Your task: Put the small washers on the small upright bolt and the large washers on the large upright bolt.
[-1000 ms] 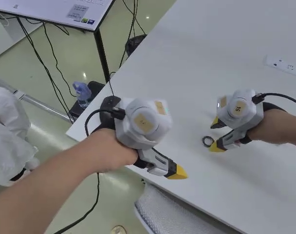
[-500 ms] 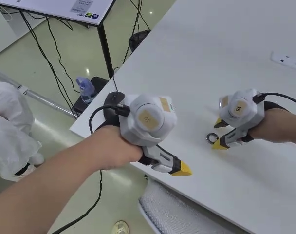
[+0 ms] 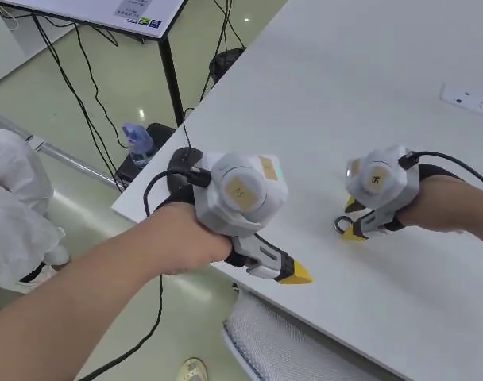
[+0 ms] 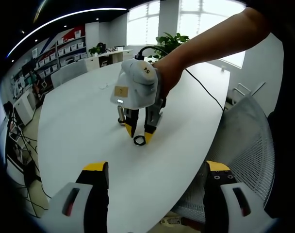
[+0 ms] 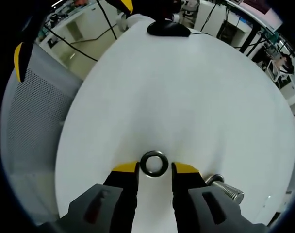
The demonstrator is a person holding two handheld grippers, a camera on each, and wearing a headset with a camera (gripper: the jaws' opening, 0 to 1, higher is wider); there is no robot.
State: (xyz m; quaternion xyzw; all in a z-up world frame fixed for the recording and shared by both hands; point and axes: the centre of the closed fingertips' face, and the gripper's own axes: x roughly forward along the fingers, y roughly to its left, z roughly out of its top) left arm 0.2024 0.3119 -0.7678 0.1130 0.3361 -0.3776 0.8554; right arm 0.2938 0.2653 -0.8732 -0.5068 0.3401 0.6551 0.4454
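A dark ring washer [image 5: 154,163] lies flat on the white table [image 5: 186,92], right between the yellow tips of my right gripper [image 5: 155,168]. The jaws stand narrowly apart, one on each side of it. A threaded metal bolt [image 5: 224,188] sits just to the right of that gripper. In the head view the washer [image 3: 339,225] shows at the right gripper's [image 3: 349,222] tips, near the table's front edge. My left gripper [image 3: 293,274] hovers over that edge, and its own view shows it [image 4: 157,170] wide open and empty, facing the right gripper [image 4: 138,132] and the washer [image 4: 139,141].
A white power strip [image 3: 468,99] lies at the far right of the table. A grey mesh chair [image 3: 273,341] stands under the front edge. A black mouse [image 5: 168,28] rests further along the table. Cables and a blue bottle [image 3: 138,141] are on the floor.
My right gripper has come down and left onto the washer, and its jaws have narrowed around it. The left gripper has barely moved.
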